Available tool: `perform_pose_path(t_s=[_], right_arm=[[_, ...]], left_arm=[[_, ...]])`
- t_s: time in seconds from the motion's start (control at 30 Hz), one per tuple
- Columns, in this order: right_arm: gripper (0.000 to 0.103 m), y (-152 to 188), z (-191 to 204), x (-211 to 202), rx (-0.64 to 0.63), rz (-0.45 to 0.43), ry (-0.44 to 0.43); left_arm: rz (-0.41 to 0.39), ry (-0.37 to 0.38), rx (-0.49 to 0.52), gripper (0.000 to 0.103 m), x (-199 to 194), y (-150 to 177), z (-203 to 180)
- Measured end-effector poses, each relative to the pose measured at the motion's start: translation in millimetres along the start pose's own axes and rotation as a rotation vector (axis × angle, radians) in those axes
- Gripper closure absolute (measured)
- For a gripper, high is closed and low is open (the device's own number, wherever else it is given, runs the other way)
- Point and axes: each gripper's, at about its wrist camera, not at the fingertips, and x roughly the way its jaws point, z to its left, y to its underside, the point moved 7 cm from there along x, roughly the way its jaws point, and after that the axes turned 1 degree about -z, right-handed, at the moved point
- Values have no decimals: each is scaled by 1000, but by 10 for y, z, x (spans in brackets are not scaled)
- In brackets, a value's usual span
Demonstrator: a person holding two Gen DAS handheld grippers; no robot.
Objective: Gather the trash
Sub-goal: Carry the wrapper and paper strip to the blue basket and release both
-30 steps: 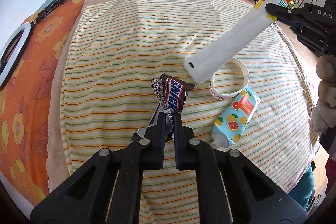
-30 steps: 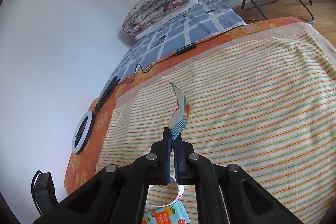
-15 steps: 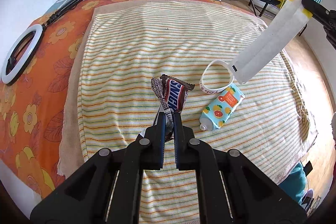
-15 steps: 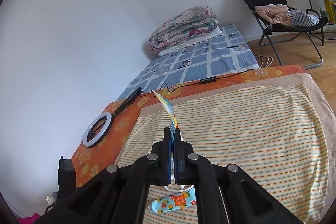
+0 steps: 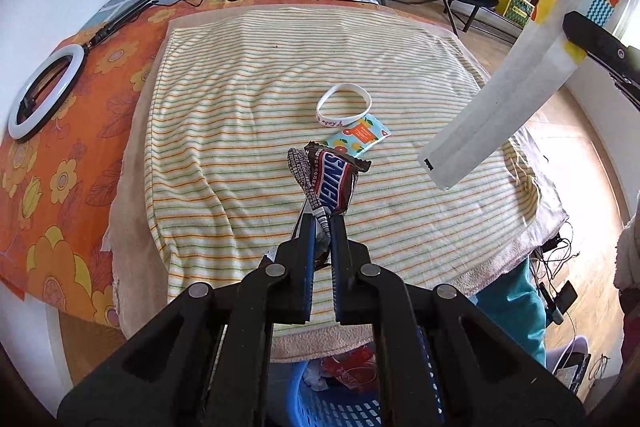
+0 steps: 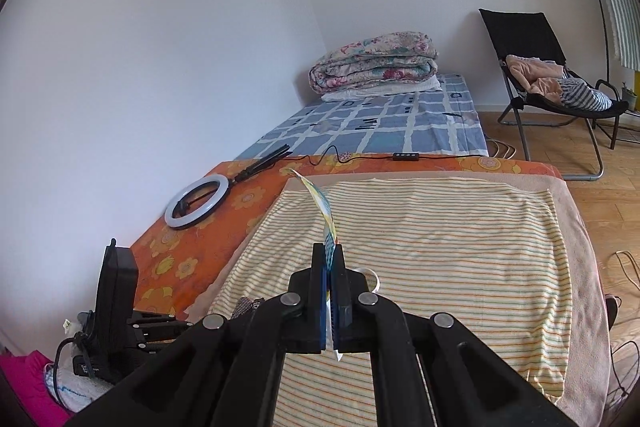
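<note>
Your left tool (image 5: 322, 217) grips a candy wrapper (image 5: 329, 179) above the striped towel (image 5: 240, 131); your right tool (image 6: 330, 259) clamps a long paper wrapper (image 5: 500, 107).

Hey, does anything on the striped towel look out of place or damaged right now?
Nothing looks spilled or damaged. A white wristband and a citrus-print tube lie loose on the striped towel, the tube partly hidden behind the crumpled Snickers wrapper pinched in the left gripper.
</note>
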Motion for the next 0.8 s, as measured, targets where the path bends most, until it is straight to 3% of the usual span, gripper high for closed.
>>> perform_pose_path(t_s=[0.43, 0.8], right_arm=[[103, 550, 644, -632, -141, 21, -41], [103, 1131, 736, -791, -126, 119, -81]], left_arm=[[29, 34, 40, 98, -257, 684, -288], [87, 46, 59, 98, -129, 1118, -355]])
